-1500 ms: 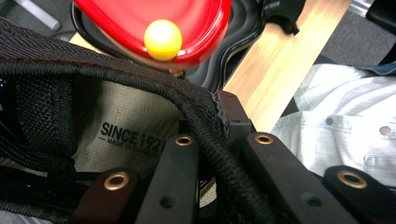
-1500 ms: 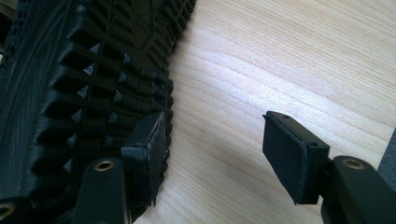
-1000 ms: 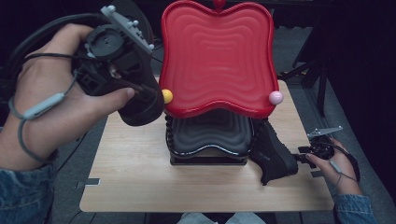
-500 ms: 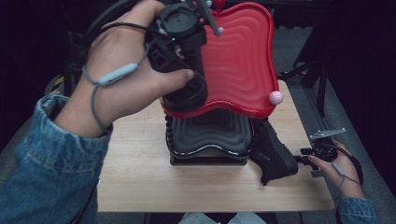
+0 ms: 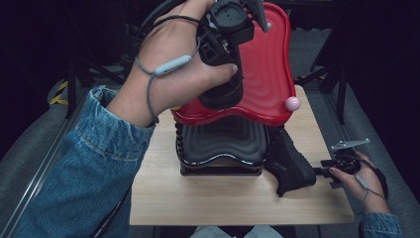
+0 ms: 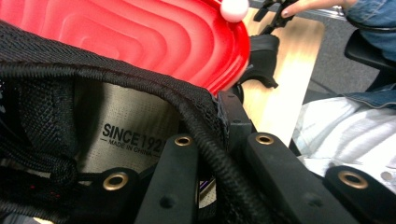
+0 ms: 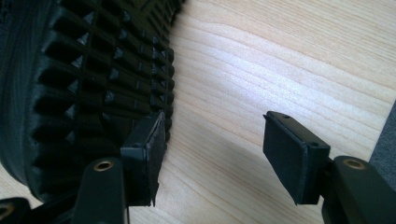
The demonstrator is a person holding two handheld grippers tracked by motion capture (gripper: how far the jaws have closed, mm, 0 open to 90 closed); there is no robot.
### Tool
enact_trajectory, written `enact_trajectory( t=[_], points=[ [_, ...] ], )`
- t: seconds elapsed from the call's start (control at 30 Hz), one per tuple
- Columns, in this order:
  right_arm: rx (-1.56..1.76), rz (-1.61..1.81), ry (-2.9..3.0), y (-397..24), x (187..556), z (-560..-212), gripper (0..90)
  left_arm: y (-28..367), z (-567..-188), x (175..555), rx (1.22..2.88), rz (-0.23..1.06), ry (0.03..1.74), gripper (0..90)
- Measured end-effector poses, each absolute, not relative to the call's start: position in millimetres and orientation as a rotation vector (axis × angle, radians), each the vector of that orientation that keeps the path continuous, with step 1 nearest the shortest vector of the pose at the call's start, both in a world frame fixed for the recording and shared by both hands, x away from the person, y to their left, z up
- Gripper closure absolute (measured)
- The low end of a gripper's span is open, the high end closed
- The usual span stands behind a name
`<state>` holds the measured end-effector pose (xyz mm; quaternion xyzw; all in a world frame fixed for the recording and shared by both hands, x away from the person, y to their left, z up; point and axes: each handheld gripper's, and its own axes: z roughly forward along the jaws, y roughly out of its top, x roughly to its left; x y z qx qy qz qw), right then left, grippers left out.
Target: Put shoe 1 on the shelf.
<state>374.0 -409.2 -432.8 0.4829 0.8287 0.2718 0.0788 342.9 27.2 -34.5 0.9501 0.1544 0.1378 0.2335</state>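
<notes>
Your left gripper (image 5: 224, 91) hangs above the red tray (image 5: 267, 84), body upright and pointing down, wrist bent, forearm slanting in from below-left. Its jaws are clamped on the collar edge of a black shoe (image 6: 51, 116); which way that shoe's long axis runs cannot be told. A second shoe (image 5: 289, 166) lies on the table (image 5: 223, 198) right of the tray stack, tilted sole-out, long axis diagonal. Your right gripper (image 7: 212, 156) sits low beside that sole, jaws apart, one pad at the tread.

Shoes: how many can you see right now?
2. One black shoe lies on the table by the right gripper; another shoe hangs clamped in the left gripper. More may be hidden.
</notes>
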Motion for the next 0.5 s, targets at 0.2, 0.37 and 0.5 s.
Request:
enact_trajectory(
  t=[0.2, 0.37, 0.5],
  points=[
    [1.44, 0.818, 2.476, -412, 373, -434, 39.8, 21, -40, 355, 2.616, 0.422, 0.436, 86.5],
    [1.451, 0.822, 2.471, -414, 371, -434, 39.8, 21, -42, 363, 2.616, 0.447, 0.46, 86.3],
    [1.458, 0.821, 2.481, -414, 371, -434, 39.8, 21, -48, 370, 2.621, 0.447, 0.468, 86.3]
  ],
)
